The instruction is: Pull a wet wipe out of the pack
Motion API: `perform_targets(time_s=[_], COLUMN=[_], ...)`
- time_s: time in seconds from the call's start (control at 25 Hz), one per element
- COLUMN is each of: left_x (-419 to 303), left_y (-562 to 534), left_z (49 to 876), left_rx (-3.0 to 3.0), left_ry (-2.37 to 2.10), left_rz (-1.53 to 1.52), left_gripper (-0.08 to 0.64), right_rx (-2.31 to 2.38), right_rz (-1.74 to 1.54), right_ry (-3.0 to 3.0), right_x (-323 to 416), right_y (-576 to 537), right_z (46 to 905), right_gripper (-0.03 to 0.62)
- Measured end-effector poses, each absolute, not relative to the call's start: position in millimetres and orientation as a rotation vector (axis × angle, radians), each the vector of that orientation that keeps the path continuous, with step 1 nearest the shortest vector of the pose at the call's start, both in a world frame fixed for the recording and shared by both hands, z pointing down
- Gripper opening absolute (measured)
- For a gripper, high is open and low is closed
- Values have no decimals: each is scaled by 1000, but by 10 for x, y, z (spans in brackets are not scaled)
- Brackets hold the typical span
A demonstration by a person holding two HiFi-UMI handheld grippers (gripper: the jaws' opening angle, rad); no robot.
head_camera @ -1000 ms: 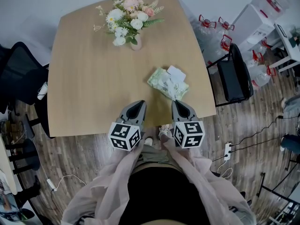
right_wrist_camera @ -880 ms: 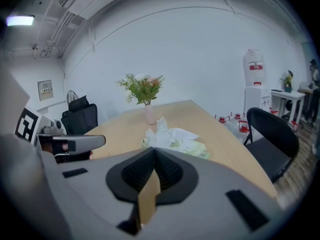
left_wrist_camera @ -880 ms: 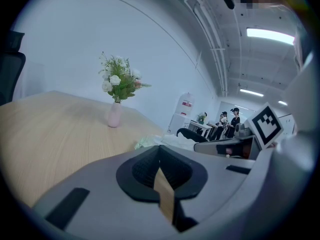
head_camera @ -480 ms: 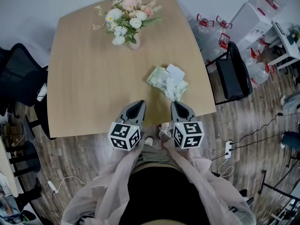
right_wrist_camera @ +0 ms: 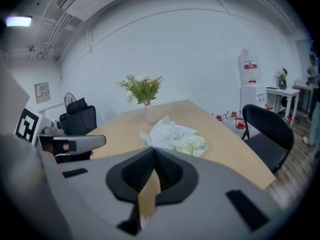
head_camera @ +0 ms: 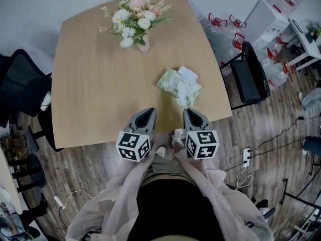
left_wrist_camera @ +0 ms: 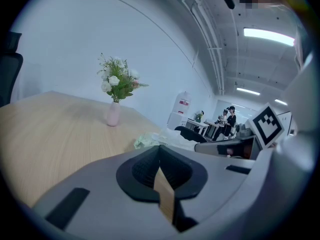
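On the table [head_camera: 90,94] the wipe pack [head_camera: 171,82] lies near the right edge, with the flower vase [head_camera: 144,45] behind it.

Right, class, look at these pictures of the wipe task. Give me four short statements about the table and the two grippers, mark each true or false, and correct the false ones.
1. The left gripper and the right gripper both have their jaws together with nothing between them. True.
2. The wet wipe pack lies on the floor. False: it lies on the table, just ahead of the right gripper.
3. A vase of flowers stands near the table's far edge. True.
4. The right gripper is clamped on the white wipe. False: it is apart from the wipe, which sits crumpled on top of the pack.
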State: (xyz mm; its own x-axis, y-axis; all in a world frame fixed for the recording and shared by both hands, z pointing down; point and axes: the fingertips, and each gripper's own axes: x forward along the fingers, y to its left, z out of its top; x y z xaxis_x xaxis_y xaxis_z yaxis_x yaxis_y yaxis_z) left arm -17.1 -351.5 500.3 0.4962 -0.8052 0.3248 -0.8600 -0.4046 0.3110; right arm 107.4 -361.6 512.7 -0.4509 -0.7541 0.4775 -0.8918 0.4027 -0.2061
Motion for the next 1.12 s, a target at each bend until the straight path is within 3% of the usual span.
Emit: perform_targets(time_s=[1.12], left_x=[-348], left_y=[-3001], left_z=[5013], left_rx=[2382], left_ry=[-1282], left_rz=[202], left_gripper=[11], right_rx=[1610], right_rz=[660], right_ry=[-2296], right_x=[1022], right_y=[-2954], right_z=[5164], right_gripper=[12])
